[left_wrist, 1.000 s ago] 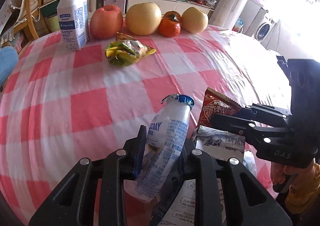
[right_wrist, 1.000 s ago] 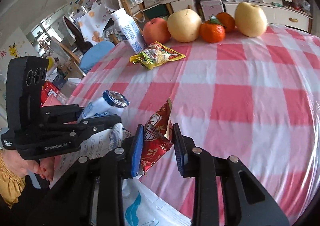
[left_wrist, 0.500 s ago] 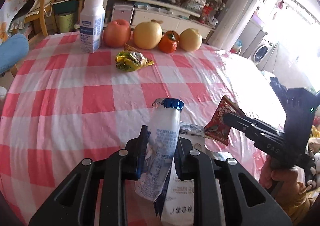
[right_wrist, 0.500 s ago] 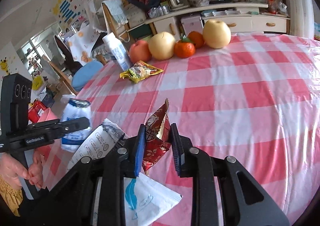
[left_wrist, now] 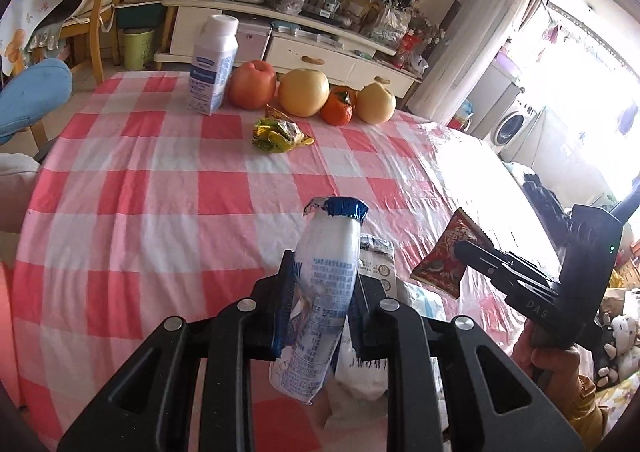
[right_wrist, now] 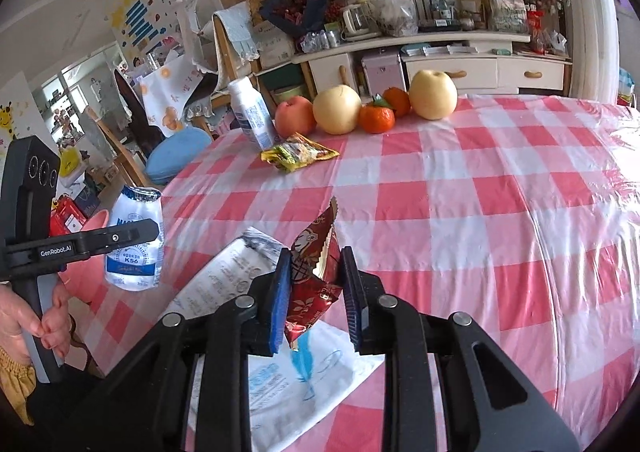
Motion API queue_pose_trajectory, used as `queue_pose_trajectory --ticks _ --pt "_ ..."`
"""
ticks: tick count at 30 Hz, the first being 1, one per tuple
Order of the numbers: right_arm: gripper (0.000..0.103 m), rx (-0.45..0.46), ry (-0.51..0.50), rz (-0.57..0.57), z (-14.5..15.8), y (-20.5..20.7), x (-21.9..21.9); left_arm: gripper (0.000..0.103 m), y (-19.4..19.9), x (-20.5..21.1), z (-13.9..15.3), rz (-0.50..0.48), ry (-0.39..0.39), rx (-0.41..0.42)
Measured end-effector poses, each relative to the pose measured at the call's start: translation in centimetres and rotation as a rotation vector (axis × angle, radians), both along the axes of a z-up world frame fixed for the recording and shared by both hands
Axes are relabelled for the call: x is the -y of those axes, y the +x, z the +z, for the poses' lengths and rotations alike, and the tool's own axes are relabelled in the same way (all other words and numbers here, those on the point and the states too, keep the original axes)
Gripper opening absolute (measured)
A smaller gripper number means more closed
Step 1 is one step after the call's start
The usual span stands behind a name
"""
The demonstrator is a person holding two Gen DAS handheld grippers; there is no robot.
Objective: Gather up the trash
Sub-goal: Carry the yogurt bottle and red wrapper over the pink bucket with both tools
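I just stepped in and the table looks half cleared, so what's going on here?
A person is picking trash off the checked table with a handheld gripper in each hand. The left gripper is shut on a small white drink bottle with a torn blue foil lid, and the right gripper is shut on a red snack wrapper; both are held above the table. A yellow-green wrapper lies near the fruit and the milk carton, and white paper packaging lies at the near edge.
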State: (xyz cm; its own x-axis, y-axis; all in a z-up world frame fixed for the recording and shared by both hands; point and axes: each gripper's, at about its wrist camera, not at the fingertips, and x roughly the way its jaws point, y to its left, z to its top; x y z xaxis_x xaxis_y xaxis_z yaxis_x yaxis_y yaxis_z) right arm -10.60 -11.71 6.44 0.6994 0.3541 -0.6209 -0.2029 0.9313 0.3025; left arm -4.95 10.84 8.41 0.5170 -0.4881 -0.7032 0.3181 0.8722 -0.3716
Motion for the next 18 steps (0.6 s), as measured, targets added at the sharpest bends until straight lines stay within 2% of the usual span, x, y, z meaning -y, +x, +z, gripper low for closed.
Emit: queue_pose_trajectory --ticks 11,18 --pt "0.026 0.062 -0.046 0.049 3.2 -1.4 -4.9 0.025 -1.6 -5.6 2.8 0.059 -0.033 0.068" --pt "0.026 0.099 -0.061 0.144 5.3 -1.6 -11.0 0.025 -2.6 -10.6 4.4 0.141 -0.057 0.113"
